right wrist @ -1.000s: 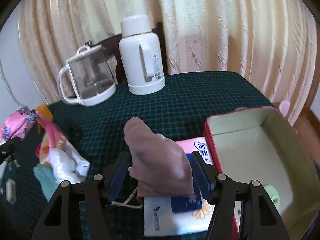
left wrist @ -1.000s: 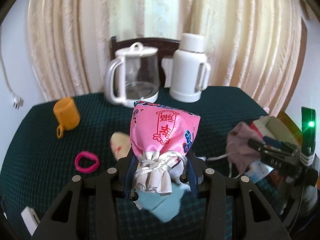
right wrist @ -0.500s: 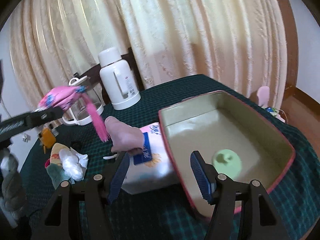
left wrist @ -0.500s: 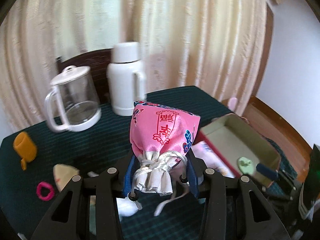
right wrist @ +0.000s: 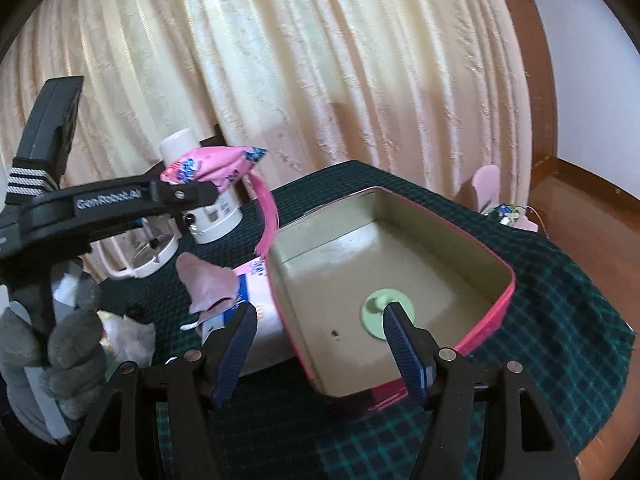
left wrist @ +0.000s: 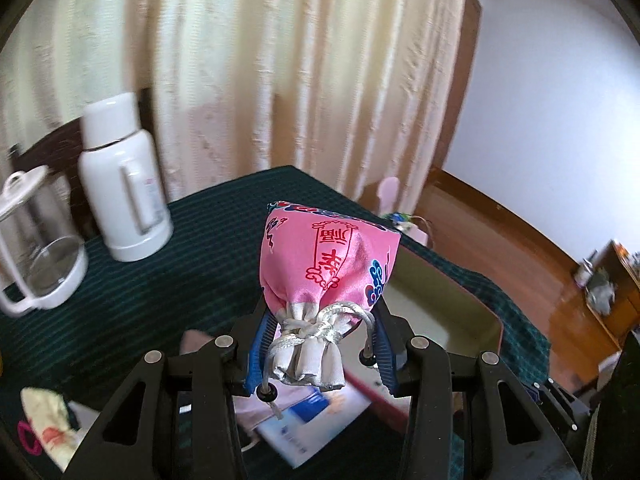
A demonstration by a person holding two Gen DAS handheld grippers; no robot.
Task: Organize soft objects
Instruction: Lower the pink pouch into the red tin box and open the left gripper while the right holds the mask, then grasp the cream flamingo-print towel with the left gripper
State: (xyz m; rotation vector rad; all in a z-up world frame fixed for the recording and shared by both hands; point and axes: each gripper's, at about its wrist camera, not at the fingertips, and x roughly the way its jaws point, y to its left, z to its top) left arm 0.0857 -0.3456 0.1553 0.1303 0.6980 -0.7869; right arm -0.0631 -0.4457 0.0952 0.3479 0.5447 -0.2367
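The left gripper (left wrist: 320, 344) was clenched on the gathered, cord-tied neck of a pink drawstring pouch (left wrist: 326, 264), which was held in the air above the table (left wrist: 160, 280), over the near-left corner of an open red-rimmed box (right wrist: 400, 272). In the right wrist view the same pouch (right wrist: 212, 168) was seen raised beside the box, a pink tassel (right wrist: 266, 216) hanging down from it towards the box's left rim, while the left gripper was held by a grey-gloved hand (right wrist: 68, 344). The right gripper (right wrist: 320, 340) was released, its jaws spread wide with nothing between them, low over the near edge of the table in front of the box. A pale green round object (right wrist: 386, 306) lay on the floor of the box. A mauve cloth (right wrist: 208, 280) was draped over a printed tissue pack (right wrist: 256, 312) lying against the left wall of the box. A white thermos (left wrist: 124, 184) and a glass kettle (left wrist: 36, 240) stood near the far edge of the table, before the cream curtain (left wrist: 280, 60).
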